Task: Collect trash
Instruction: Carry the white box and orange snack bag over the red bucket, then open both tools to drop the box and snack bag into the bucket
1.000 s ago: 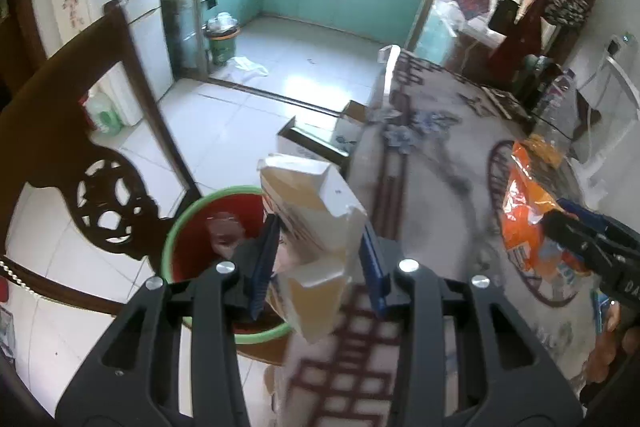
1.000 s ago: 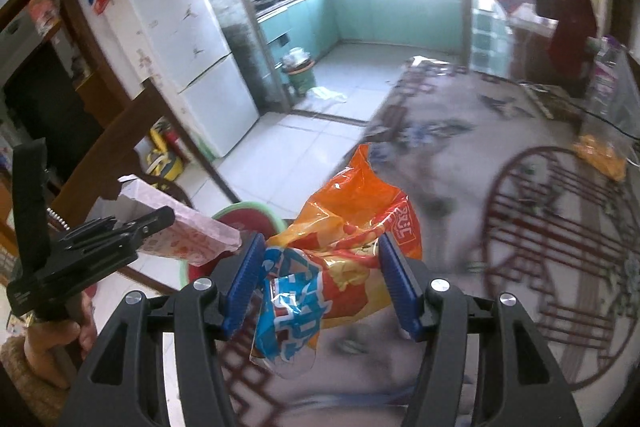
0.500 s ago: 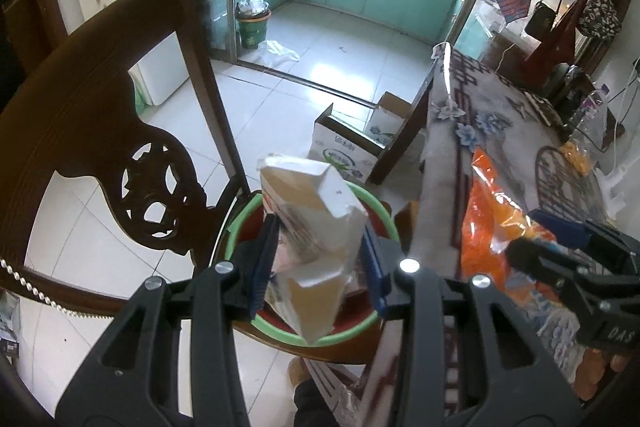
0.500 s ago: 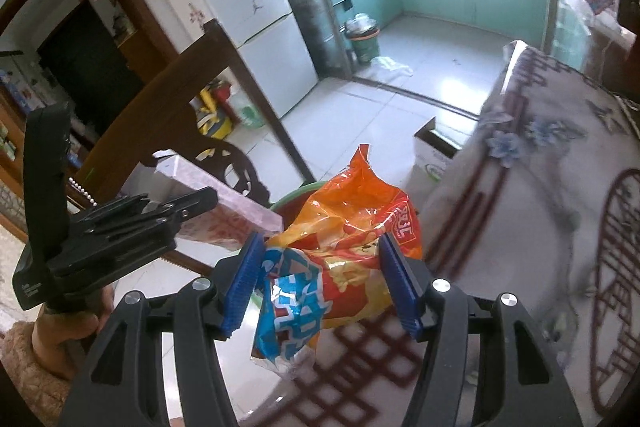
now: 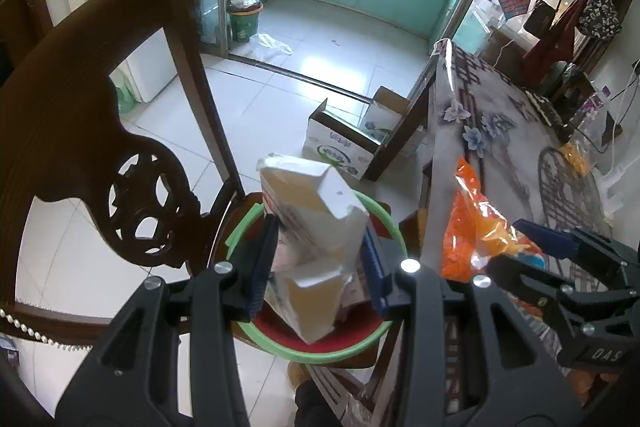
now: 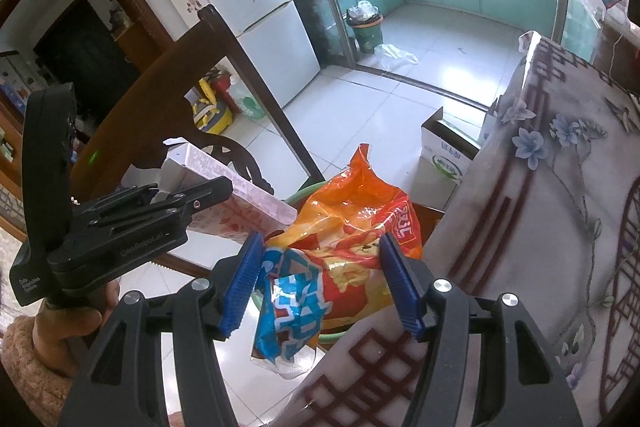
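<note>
Left wrist view looks straight down on a bin [image 5: 384, 223] with a green rim and red inside, standing on the tiled floor [image 5: 280, 99] between a dark wooden chair [image 5: 92, 131] and the table [image 5: 500, 131]. The left claw [image 5: 318, 263] is clamped on one crumpled white carton [image 5: 316, 227], held directly over the bin's mouth. At the right edge of this view the right claw [image 5: 532, 247] appears from the side with one orange snack bag [image 5: 476, 231].

Right wrist view shows that snack bag [image 6: 340, 251] from behind, hanging between the right claw's [image 6: 320, 283] blue pads [image 6: 400, 287]; the left pad touches the crinkled wrapper, but whether the right pad presses on it cannot be told, so the grip is uncertain. Only a sliver of the bin's [image 6: 308, 189] green rim peeks out behind the bag. The left claw [image 6: 236, 211], its carton [image 6: 224, 195] and the person's hand [image 6: 76, 319] in a fuzzy sleeve show only here, as does a white fridge [image 6: 248, 11].

One open cardboard box [image 5: 344, 147] sits on the floor by the table leg; a second, smaller bin [image 5: 244, 19] stands near the kitchen doorway. The bin is hemmed in by chair and table edge, while open tile lies beyond it.
</note>
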`<state>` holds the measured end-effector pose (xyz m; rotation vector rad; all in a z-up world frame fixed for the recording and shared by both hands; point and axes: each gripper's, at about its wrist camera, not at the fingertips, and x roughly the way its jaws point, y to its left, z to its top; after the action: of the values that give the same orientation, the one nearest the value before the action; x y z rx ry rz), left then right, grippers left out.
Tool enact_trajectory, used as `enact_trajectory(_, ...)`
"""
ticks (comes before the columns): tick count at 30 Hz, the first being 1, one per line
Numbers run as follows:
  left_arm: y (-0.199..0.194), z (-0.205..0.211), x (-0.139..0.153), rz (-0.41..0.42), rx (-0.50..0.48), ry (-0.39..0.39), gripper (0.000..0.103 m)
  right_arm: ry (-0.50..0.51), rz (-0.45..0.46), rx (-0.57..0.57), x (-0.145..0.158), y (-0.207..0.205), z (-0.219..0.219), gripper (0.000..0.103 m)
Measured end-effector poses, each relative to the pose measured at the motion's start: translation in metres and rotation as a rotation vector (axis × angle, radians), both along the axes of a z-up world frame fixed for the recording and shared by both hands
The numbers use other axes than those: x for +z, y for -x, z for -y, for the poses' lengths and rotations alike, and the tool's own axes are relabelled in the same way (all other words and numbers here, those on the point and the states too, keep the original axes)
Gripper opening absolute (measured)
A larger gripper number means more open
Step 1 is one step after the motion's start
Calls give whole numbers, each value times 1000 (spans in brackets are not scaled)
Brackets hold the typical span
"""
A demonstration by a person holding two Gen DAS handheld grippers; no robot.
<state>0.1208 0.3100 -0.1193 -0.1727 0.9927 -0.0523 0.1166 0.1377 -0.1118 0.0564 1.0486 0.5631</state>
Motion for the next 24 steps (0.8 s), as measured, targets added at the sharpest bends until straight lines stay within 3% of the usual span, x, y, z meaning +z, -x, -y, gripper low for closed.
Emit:
enact_trajectory(12, -11, -2, -1, 5, 6, 11, 39, 25, 45, 30, 1, -2, -9, 61)
enact_trajectory(18, -20, -6, -7, -1, 11, -24, 39, 46, 67, 50, -5, -6, -18, 61)
enact_trajectory(19, -21, -7, -9, -5, 10, -27, 40, 44, 59, 51, -7, -8, -20, 66)
enact_trajectory(20, -23, -8, -11, -7, 11, -32, 49, 44, 58, 47, -7, -9, -20, 77)
enact_trajectory(24, -28, -12, -14, -6, 23, -43, 65, 38, 80, 35, -3, -5, -17, 79)
